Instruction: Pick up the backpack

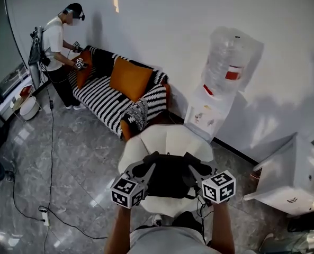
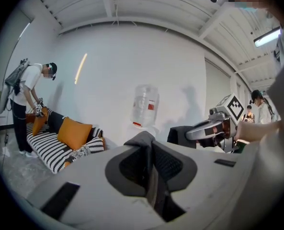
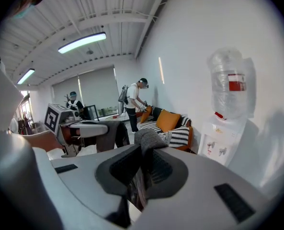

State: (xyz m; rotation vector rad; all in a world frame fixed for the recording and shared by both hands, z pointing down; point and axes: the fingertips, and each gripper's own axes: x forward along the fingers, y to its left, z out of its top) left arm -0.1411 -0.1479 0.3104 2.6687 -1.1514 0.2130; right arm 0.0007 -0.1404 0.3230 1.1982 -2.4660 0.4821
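Observation:
In the head view a black backpack hangs between my two grippers, above a white round chair. My left gripper is shut on a dark strap at the bag's left top. My right gripper is shut on a strap at its right top. The left gripper view has a fold of dark strap pinched between the pads of the left gripper, with the right gripper beyond. A grey strap fold is squeezed in the right gripper in its own view.
A striped sofa with orange cushions stands at the back wall, and a person is bent over its far end. A water dispenser is to the right of it. A white cabinet is at the right, and a cable runs along the floor.

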